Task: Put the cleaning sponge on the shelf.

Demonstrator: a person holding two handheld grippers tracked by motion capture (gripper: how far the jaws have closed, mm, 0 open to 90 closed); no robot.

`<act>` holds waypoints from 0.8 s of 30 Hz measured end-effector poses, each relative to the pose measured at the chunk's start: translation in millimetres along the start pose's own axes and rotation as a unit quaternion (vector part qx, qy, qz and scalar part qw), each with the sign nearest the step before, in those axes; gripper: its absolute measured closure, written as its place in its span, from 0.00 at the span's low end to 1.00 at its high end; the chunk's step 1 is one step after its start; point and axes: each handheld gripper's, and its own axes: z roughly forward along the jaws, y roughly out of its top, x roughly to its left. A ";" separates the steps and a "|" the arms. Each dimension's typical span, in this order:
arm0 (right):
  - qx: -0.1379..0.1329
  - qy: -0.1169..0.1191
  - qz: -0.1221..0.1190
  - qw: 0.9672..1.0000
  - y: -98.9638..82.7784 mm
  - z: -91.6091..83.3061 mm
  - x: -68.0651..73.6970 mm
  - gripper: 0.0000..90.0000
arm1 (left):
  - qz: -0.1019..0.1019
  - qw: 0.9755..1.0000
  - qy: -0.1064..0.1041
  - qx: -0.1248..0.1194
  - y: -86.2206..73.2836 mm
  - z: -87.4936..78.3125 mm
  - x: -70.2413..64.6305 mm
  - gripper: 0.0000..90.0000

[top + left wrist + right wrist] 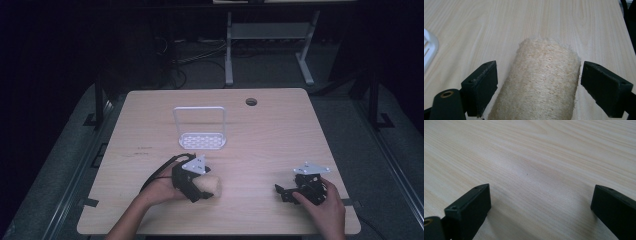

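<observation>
A beige loofah roll [211, 186] [544, 80] lies on the wooden table [270, 140] at the front left. My left gripper [200, 188] [539, 72] is open, one jaw on each side of the roll; the right jaw is almost against it and a narrow gap shows at the left jaw. At the front right, my right gripper [283, 192] [541, 195] is held low over bare wood, open with nothing between its jaws, pointing left.
A white wire rack with a perforated base [200, 132] [429, 50] stands behind the loofah near the table's middle. A round cable hole [251, 101] sits at the far edge. Beyond the table, a white desk frame [270, 45] stands on the floor.
</observation>
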 end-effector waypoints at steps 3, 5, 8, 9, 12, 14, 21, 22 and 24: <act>0.000 0.000 0.000 1.000 0.0 0.0 0.0 0.03 | -0.005 1.000 -0.003 0.004 -1.7 3.4 0.3 0.15; 0.000 0.000 0.000 1.000 0.0 0.0 0.0 0.03 | -0.001 1.000 -0.004 0.011 -2.2 5.4 0.7 0.15; 0.000 0.000 0.000 1.000 0.0 0.0 0.0 0.03 | 0.001 1.000 -0.003 0.021 -2.1 8.9 -0.2 0.15; 0.000 0.000 0.000 1.000 0.0 0.0 0.0 0.03 | 0.003 1.000 -0.002 0.023 -2.1 10.2 -0.8 0.15; 0.000 0.000 0.000 1.000 0.0 0.0 0.0 0.03 | 0.006 1.000 -0.002 0.027 -2.7 11.5 -0.7 0.15; 0.000 0.000 0.000 1.000 0.0 0.0 0.0 0.03 | 0.004 1.000 -0.003 0.028 -3.6 12.4 -0.4 0.15; 0.000 0.000 0.000 1.000 0.0 0.0 0.0 0.03 | 0.001 0.999 -0.003 0.033 -5.2 15.7 0.0 0.16; 0.000 0.000 0.000 1.000 0.0 0.0 0.0 0.03 | 0.001 0.999 -0.003 0.033 -5.4 15.9 0.1 0.16; 0.000 0.000 0.000 1.000 0.0 0.0 0.0 0.03 | -0.004 1.000 -0.003 0.031 -5.8 16.3 -0.2 0.16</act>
